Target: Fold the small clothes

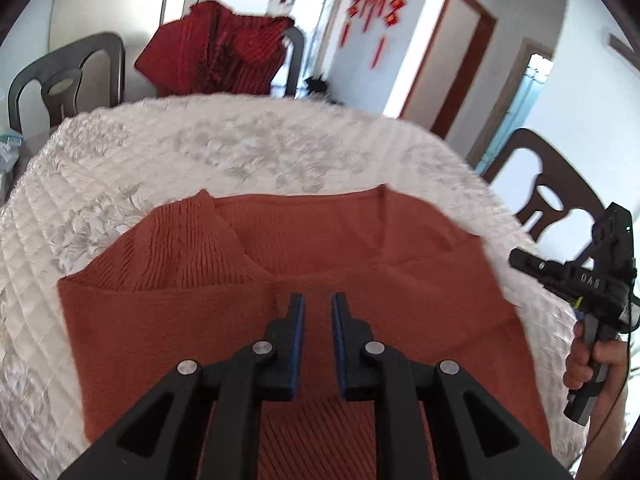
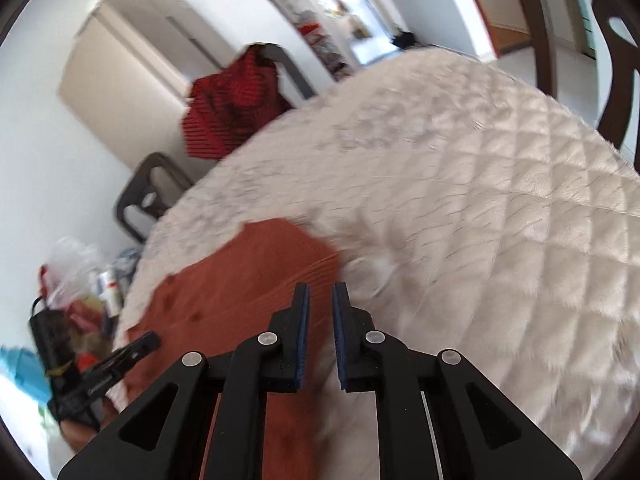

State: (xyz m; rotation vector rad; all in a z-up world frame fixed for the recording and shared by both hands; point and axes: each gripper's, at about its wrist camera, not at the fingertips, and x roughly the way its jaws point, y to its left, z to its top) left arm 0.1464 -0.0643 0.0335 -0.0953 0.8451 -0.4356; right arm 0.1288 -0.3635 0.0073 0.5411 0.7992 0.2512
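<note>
Light: bright daylight, strongest from the doorway [image 1: 320, 8] at the back.
Glare: white walls and doorway blown out.
Shadows: soft and faint on the quilted table cover [image 1: 248, 148].
Blur: right wrist view smeared; left wrist view sharper.
Edges: strong fisheye bending, dark round vignette.

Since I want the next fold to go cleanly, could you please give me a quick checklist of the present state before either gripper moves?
1. Rust-orange ribbed knit sweater lies on the white quilted table cover: ok.
2. Left sleeve already folded across the body: ok.
3. Left gripper empty, jaws slightly apart above the sweater: ok.
4. Right gripper empty, near the sweater's edge: ok.
5. Sweater free of wrinkles: cannot tell, the right wrist view is blurred.
6. Table cover beyond the sweater free of other items: ok.
</note>
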